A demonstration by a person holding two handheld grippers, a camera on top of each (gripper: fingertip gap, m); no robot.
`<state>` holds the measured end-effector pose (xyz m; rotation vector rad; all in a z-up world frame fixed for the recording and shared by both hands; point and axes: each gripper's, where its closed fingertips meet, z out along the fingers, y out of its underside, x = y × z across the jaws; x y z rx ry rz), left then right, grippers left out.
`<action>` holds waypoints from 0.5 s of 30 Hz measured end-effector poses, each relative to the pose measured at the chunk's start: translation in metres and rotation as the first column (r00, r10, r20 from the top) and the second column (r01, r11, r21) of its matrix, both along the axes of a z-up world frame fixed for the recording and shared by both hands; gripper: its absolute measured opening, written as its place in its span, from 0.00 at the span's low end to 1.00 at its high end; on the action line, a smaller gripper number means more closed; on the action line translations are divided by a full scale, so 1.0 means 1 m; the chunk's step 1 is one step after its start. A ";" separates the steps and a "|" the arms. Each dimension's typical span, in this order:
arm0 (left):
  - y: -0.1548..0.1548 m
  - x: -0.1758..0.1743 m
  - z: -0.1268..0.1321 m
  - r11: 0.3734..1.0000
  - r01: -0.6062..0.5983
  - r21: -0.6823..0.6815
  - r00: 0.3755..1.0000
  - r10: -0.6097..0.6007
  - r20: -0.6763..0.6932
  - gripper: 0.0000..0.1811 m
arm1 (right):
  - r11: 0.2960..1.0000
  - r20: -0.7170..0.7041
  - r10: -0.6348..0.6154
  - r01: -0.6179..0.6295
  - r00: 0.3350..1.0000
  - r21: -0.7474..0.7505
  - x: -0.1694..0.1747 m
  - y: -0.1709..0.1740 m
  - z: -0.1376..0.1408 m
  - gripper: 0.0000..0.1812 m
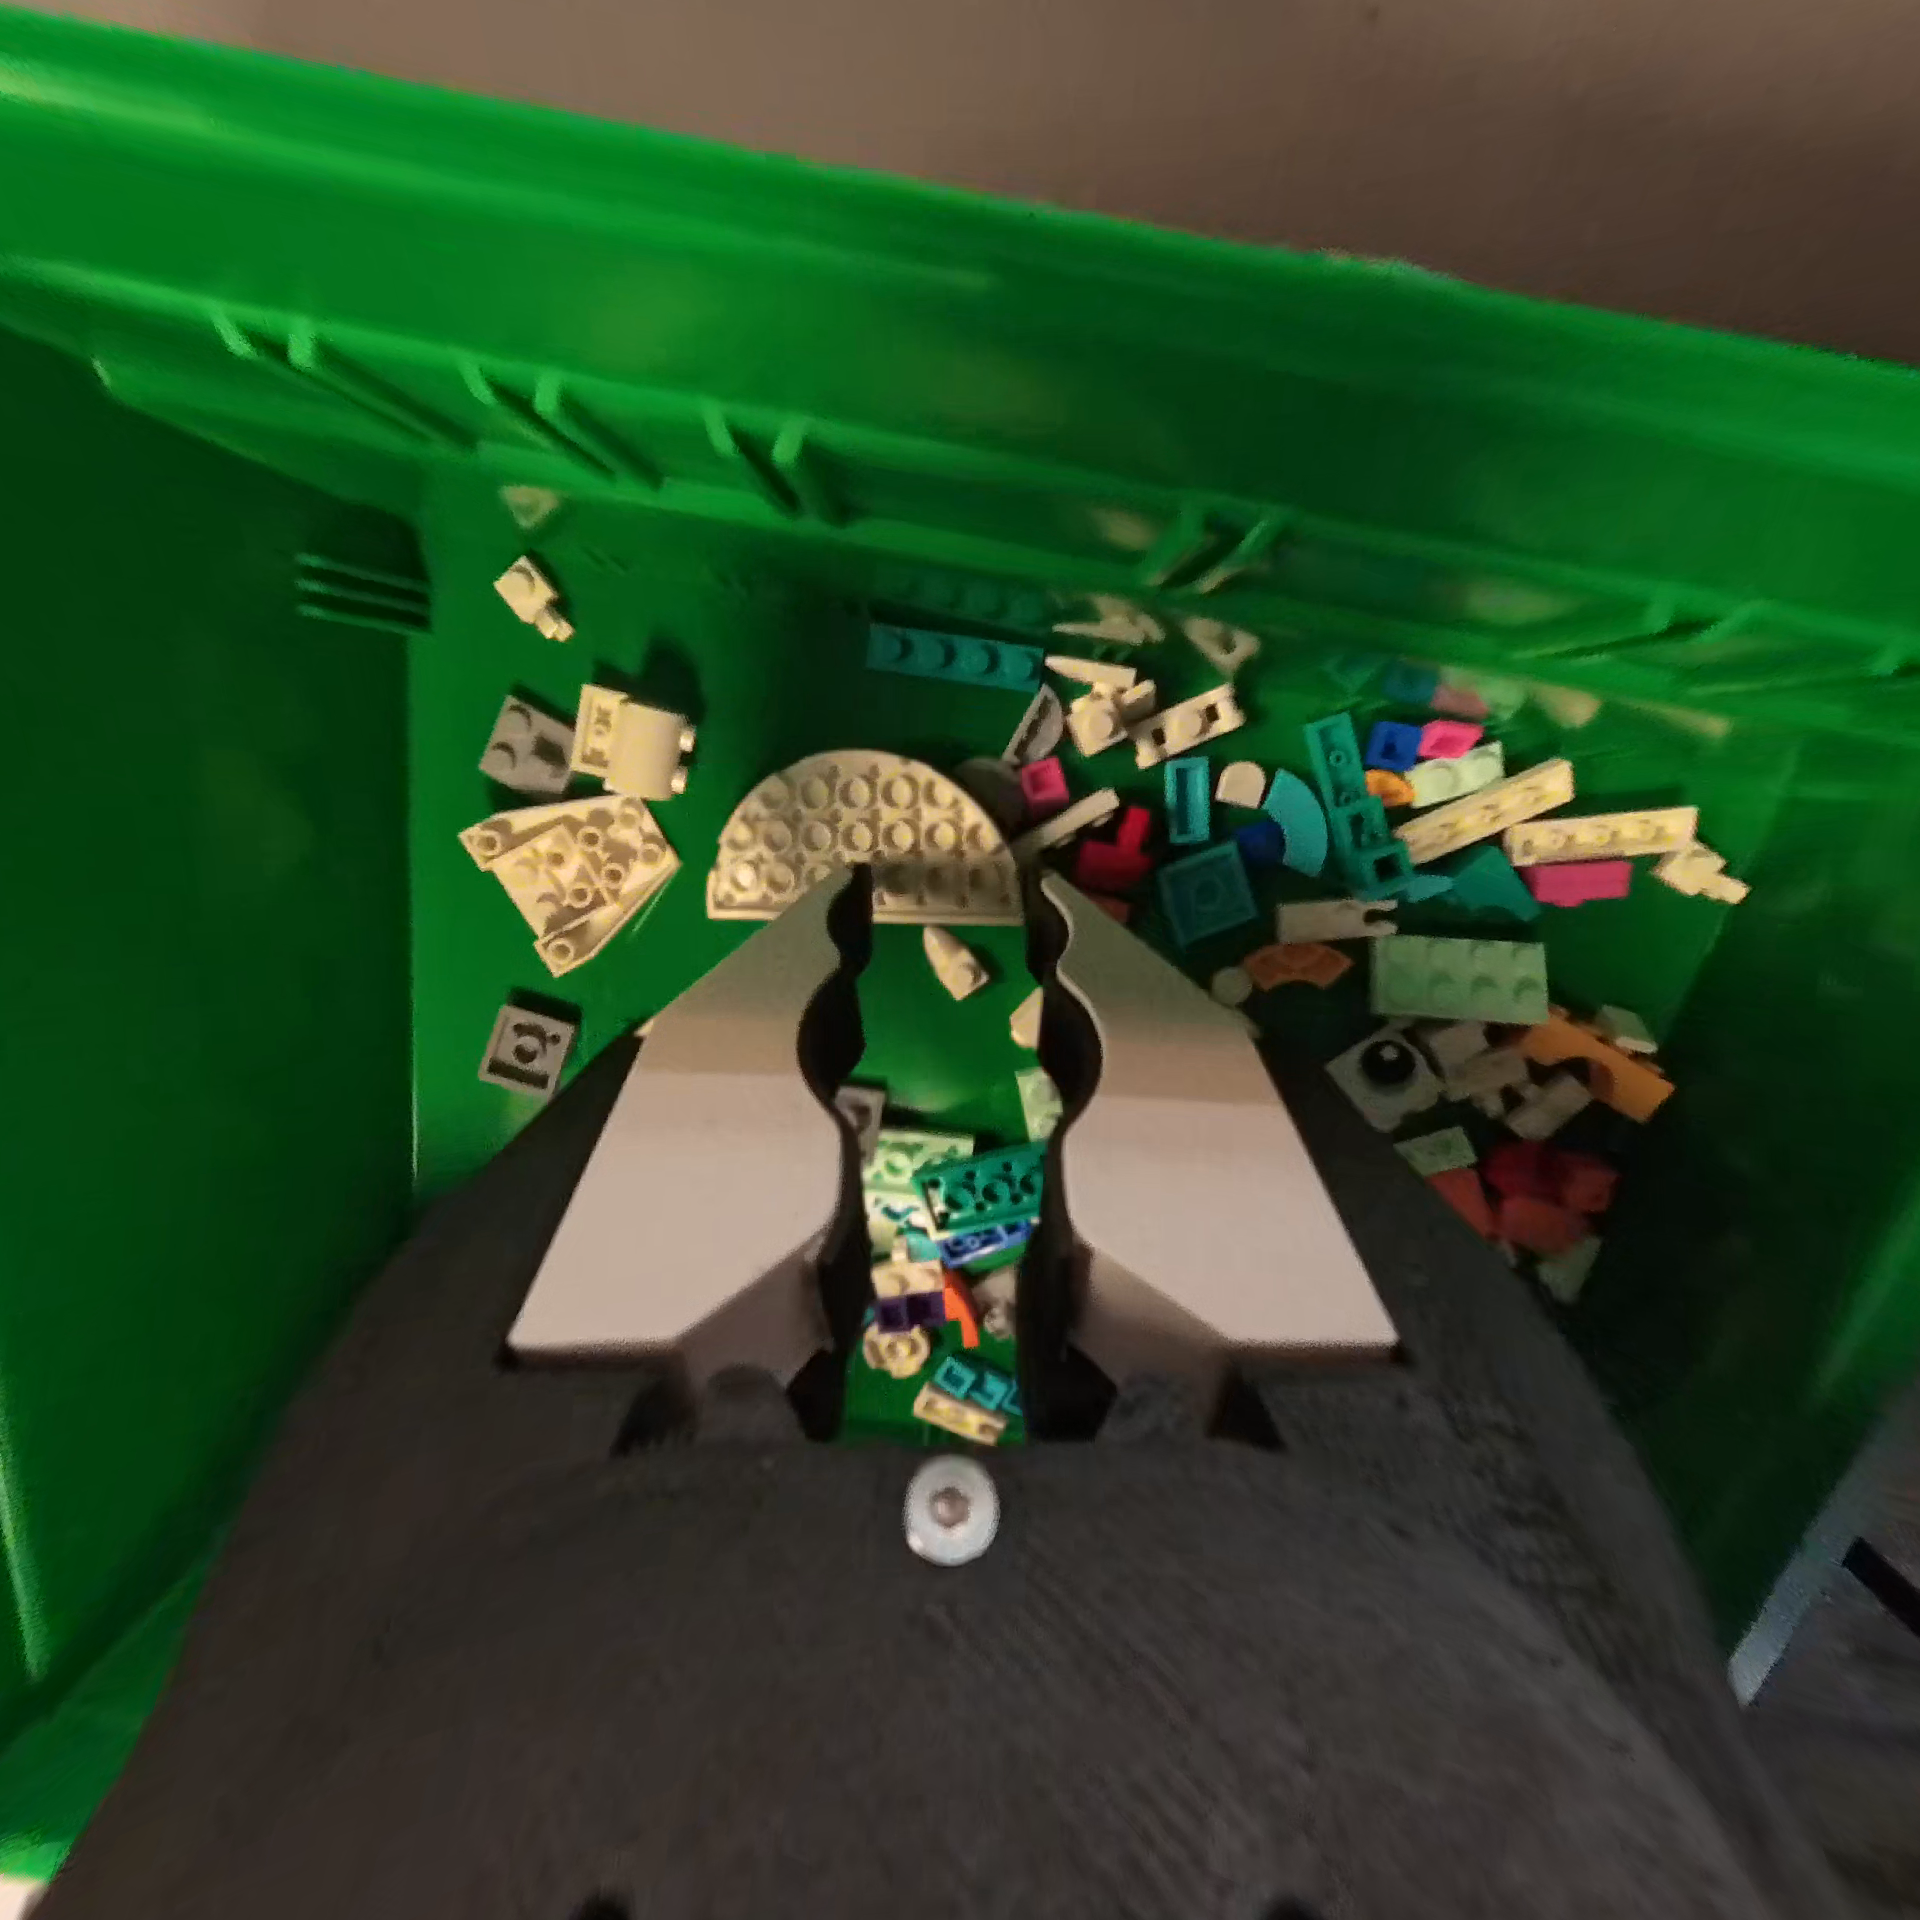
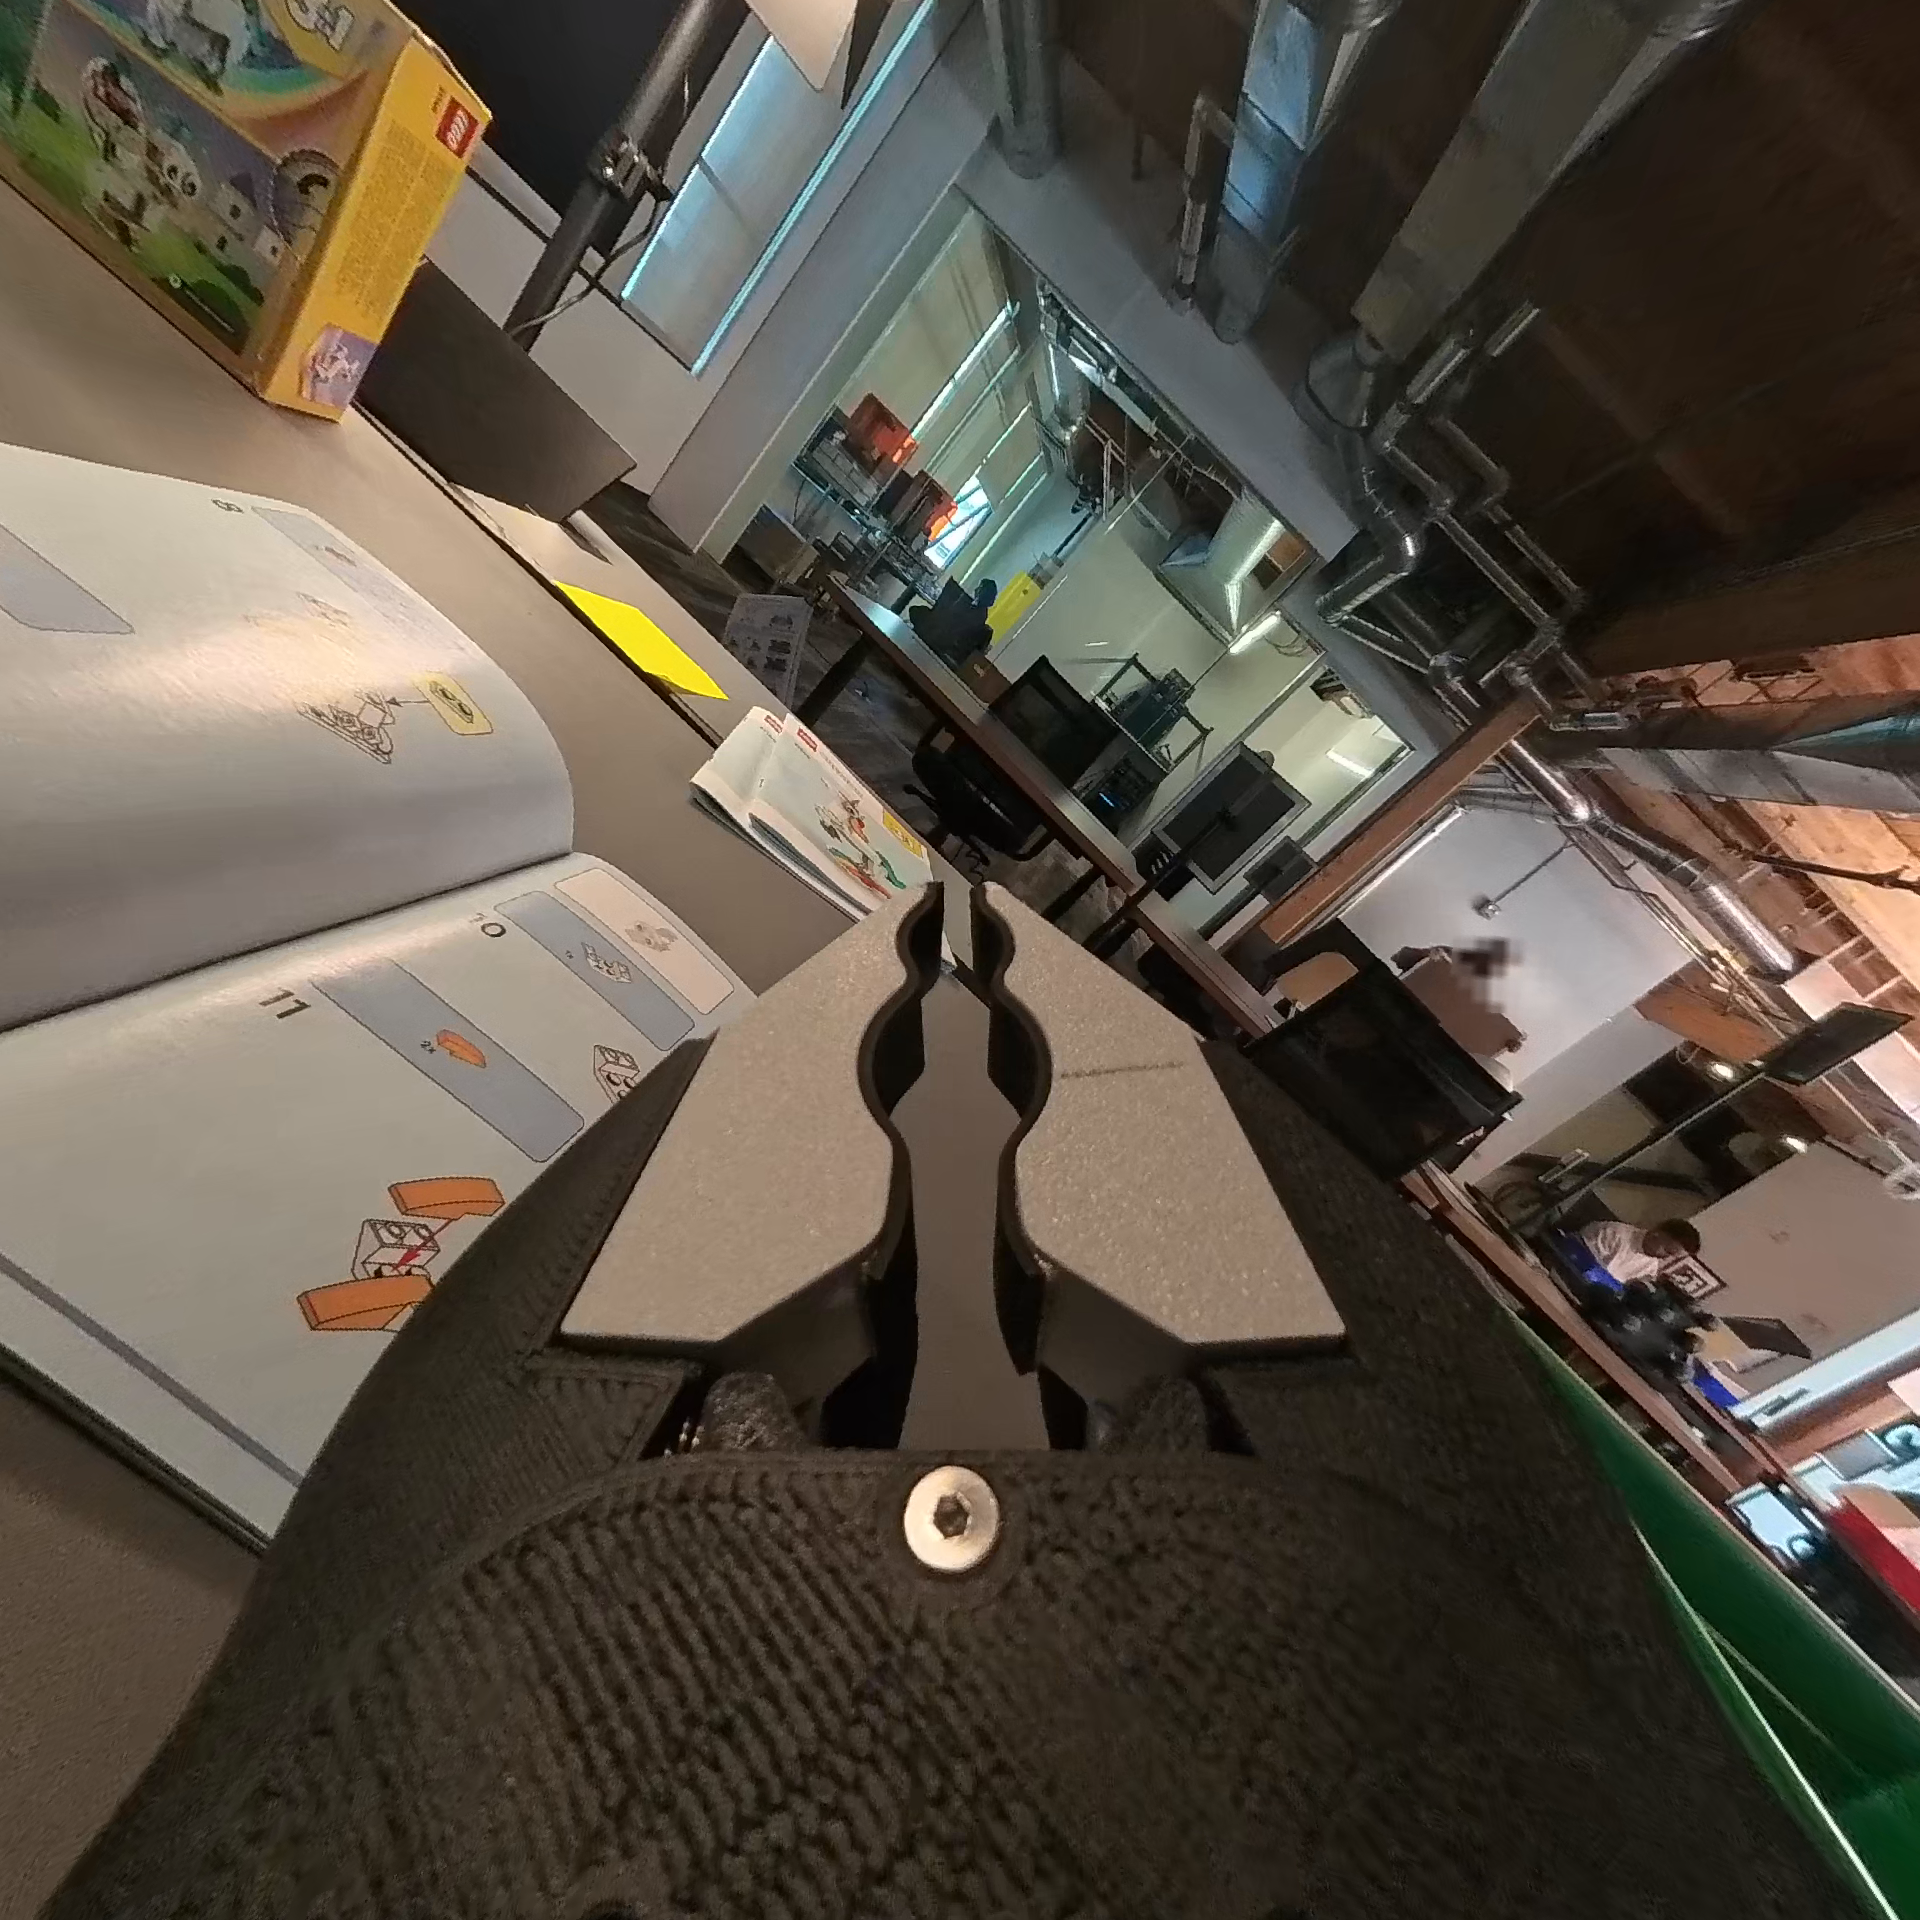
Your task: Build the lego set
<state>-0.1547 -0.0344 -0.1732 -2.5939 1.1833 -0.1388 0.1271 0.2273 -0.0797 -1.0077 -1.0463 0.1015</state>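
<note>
In the left wrist view my left gripper (image 1: 945, 883) is open and empty, reaching down into a green bin (image 1: 208, 831) of loose Lego pieces. Its fingertips hang just over a tan half-round plate (image 1: 862, 821). Tan wedge plates (image 1: 571, 873) lie to the left. A heap of teal, pink, light green and orange pieces (image 1: 1434, 883) lies to the right. More small pieces (image 1: 945, 1226) show between the fingers. In the right wrist view my right gripper (image 2: 956, 899) is tilted over the table, almost shut with a narrow gap, and holds nothing.
An open instruction booklet (image 2: 260, 831) lies on the grey table (image 2: 104, 364) left of the right gripper. A yellow Lego box (image 2: 270, 177) stands at the far left. A second booklet (image 2: 810, 800) lies farther off. The green bin's edge (image 2: 1714, 1558) shows at lower right. Tip to tip, the grippers are about 40 centimetres apart.
</note>
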 end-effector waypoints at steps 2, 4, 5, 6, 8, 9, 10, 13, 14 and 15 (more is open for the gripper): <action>-0.002 -0.005 0.000 1.000 -0.017 -0.008 1.000 0.017 -0.017 0.16 | 1.000 -0.001 0.001 -0.001 1.000 0.000 0.000 0.000 0.000 0.02; -0.005 -0.012 0.000 0.999 -0.044 -0.023 0.998 0.043 -0.040 0.16 | 1.000 -0.004 0.003 -0.003 1.000 -0.001 0.000 0.000 0.000 0.02; -0.008 -0.017 0.000 0.998 -0.056 -0.032 0.997 0.054 -0.056 0.15 | 1.000 -0.004 0.004 -0.004 1.000 -0.001 0.000 0.000 0.001 0.02; -0.010 -0.020 -0.001 0.997 -0.068 -0.041 0.995 0.065 -0.071 0.15 | 1.000 -0.005 0.006 -0.006 1.000 -0.001 0.000 -0.001 0.001 0.02; -0.015 -0.027 -0.001 0.994 -0.091 -0.060 0.992 0.085 -0.098 0.15 | 1.000 -0.005 0.009 -0.009 1.000 0.000 0.000 -0.001 0.001 0.02; -0.019 -0.030 0.000 0.992 -0.102 -0.070 0.989 0.093 -0.114 0.15 | 1.000 -0.005 0.010 -0.010 1.000 0.000 -0.001 -0.001 0.001 0.02; -0.022 -0.033 0.001 0.991 -0.110 -0.072 0.986 0.100 -0.131 0.15 | 1.000 -0.005 0.012 -0.012 1.000 0.001 -0.001 -0.002 0.001 0.02; -0.024 -0.033 0.008 0.991 -0.137 -0.005 0.982 0.135 -0.133 0.16 | 1.000 -0.014 0.014 -0.014 1.000 0.003 0.000 -0.002 0.002 0.02; -0.024 -0.033 0.011 0.988 -0.153 0.025 0.979 0.155 -0.133 0.16 | 1.000 -0.019 0.013 -0.013 1.000 0.001 0.001 -0.002 0.003 0.02; -0.024 -0.033 0.015 0.984 -0.167 0.059 0.975 0.173 -0.136 0.16 | 1.000 -0.025 0.012 -0.013 1.000 -0.002 0.001 -0.002 0.003 0.02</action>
